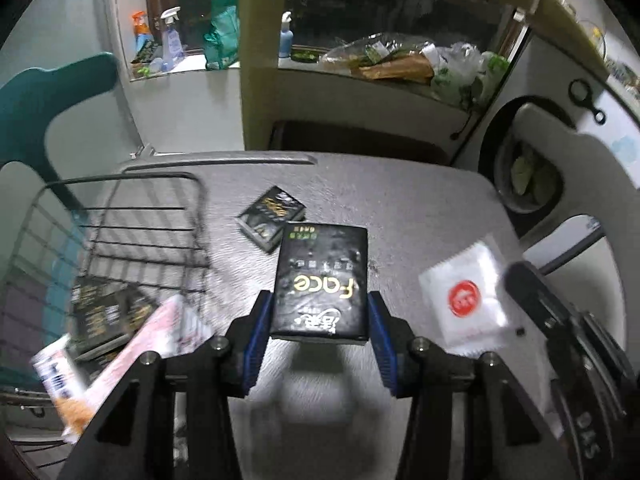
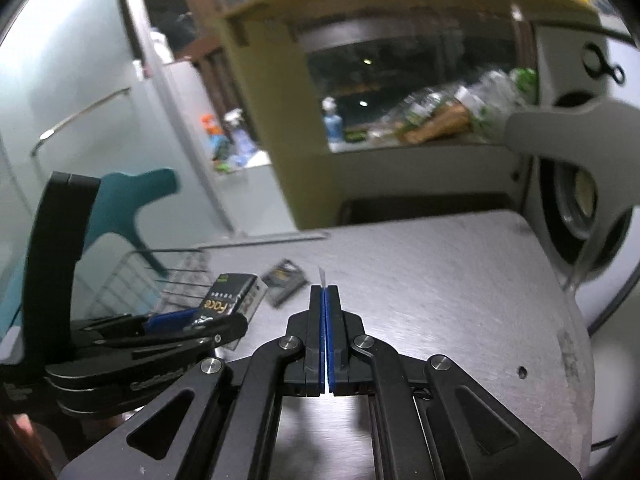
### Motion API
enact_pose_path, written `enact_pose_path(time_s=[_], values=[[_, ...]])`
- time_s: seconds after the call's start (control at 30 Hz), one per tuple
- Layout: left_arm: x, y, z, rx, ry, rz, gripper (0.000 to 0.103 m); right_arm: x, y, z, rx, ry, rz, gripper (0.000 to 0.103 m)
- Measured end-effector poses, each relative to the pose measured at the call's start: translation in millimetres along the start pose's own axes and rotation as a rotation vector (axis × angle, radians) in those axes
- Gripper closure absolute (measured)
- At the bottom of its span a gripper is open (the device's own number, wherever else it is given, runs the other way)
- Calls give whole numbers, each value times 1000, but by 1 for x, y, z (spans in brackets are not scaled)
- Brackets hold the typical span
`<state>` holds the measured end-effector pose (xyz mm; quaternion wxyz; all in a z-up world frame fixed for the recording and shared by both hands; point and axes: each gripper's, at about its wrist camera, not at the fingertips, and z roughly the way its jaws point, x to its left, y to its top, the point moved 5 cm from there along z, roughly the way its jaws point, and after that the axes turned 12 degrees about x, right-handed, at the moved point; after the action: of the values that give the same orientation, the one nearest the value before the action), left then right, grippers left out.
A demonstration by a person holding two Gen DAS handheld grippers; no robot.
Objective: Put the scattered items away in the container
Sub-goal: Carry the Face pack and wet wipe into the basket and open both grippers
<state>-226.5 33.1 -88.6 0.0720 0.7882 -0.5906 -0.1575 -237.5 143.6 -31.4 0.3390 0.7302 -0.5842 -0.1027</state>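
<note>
Left tool (image 1: 320, 308): matte black linkage arms, blue finger pads (image 1: 256, 340), silver pivot screws. Right tool (image 2: 325, 312): same black build, blue pads (image 2: 322, 320), round silver screws.

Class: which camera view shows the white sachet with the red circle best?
The left wrist view: the sachet faces the camera, red circle plain. The right wrist view shows only its thin edge above the shut right gripper.
</note>
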Motion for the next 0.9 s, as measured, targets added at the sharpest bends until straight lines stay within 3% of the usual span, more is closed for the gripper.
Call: enact_pose_path(time_s=[0.2,0.3,0.47,0.67,0.8,0.9], values=[[64,-22,-46,-6,79,-10,51,89,-5,-17,1,119,-103,101],[103,-37,-50,27,100,-47,51,132,-17,-13,26,180,-148,101],[150,-60,-41,65,143,-89,51,173,-37,4,56,193,-179,101],[176,-83,-30,98,123,-125,50,187,-58,33,115,137,-180,100],[179,-87,-33,89,102,-128,42,183,-58,34,112,125,-171,98],[173,-85,-42,64,107,-111,37,176,-57,30,105,114,-170,86]])
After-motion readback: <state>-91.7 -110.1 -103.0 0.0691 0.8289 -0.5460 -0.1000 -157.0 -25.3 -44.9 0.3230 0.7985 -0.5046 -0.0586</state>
